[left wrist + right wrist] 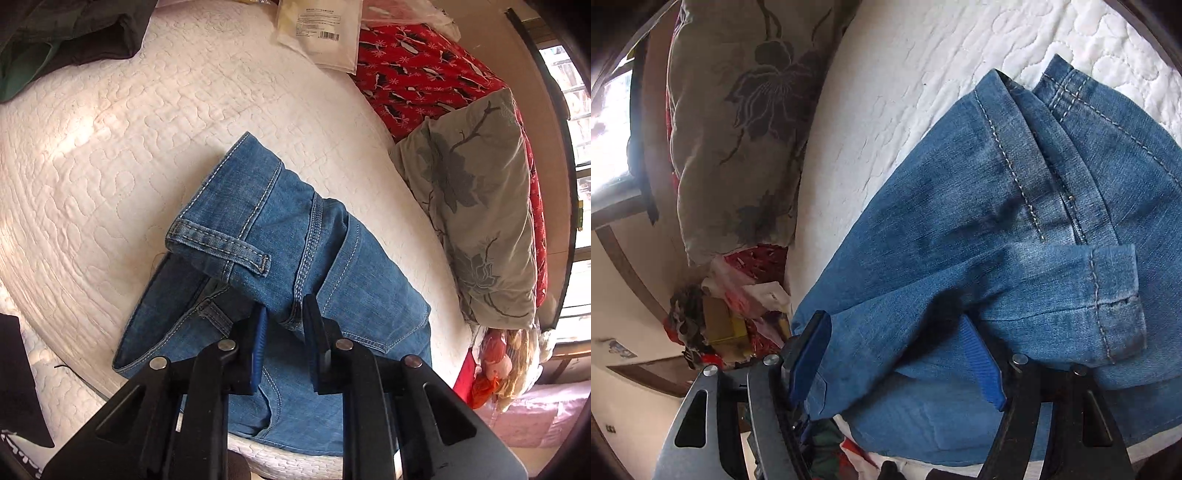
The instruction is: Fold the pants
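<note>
Your jeans [295, 258] lie on the bed [110, 147], near its front edge, already doubled into a thick bundle: the waistband with its belt loop [236, 251] sits on top at the left, and a hemmed cuff [1115, 306] is turned back over the layers on the right. That stacking looks deliberate, since bringing the legs up over the seat shortens the bundle, and keeping it close to the edge lets you reach it with both tools without leaning over the grey floral pillow [480, 221] or the red patterned bedding [424, 74] behind it.

Your left hand-held gripper [284, 325] has its jaws parted by a narrow gap, and a stitched seam of denim runs down between the blue pads. You cannot tell from this view whether the pads are pinching that seam or only straddling it (the fabric bulges between them, which hints at contact).

Your right hand-held gripper [897, 354] stands clearly wider. Its two blue pads are well apart, with a fold of the jeans filling the space between them; the right pad lies against the cloth and the left pad sits at the bundle's edge. It is not clamped on anything, so judge it as either about to close on that fold or simply pressing the layers flat.

A plastic packet [321, 26] and dark clothing [55, 33] lie well apart at the far side of the bed.
</note>
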### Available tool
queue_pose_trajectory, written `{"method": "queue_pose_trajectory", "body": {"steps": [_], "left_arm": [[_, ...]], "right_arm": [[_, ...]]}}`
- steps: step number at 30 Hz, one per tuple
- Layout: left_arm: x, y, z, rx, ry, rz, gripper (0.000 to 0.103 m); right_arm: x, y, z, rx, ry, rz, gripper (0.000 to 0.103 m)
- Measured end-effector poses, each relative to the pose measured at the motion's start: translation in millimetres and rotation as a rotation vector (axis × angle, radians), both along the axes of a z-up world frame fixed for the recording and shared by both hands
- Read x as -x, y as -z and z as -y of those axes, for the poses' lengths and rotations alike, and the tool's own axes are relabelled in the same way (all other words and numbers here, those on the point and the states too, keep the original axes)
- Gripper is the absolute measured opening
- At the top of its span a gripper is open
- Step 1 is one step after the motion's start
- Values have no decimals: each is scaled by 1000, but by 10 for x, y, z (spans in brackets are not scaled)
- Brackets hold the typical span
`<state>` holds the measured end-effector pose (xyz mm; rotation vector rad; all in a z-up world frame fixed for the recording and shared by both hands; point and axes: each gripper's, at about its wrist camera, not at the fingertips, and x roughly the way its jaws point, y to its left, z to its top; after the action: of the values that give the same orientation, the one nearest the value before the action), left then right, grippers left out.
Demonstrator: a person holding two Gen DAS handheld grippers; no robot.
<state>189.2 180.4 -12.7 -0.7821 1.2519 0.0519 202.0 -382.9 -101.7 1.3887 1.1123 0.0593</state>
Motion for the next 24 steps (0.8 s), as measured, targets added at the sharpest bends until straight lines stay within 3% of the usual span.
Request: {"method": "queue_pose_trajectory", "body": {"steps": [2,4,6,9,13,18,22,24], "left_arm": [[4,11,-22,19,-15,-7,16],[-7,-4,-38,42,-27,-6,16],[13,-66,-67,30,-32,6,16],[45,-151,-102,29,-33,22,16],[103,-211,-134,65,-12,42,16],[207,-29,-1,180,29,41,17],[207,284,94,216,28,-34,34],[207,420,86,233,6,-60,34]], "right_arm": [[-73,59,-77,14,13,11,48],[-91,104,-132,29,10,36,16],[-53,144,-104,13,17,74,7],[51,0,9,41,24,184,5],[120,-430,59,145,-84,324,9],[150,-582,1,245,-151,329,9],[117,-495,-27,232,-132,298,9],[112,-454,-6,238,-121,294,9]]}}
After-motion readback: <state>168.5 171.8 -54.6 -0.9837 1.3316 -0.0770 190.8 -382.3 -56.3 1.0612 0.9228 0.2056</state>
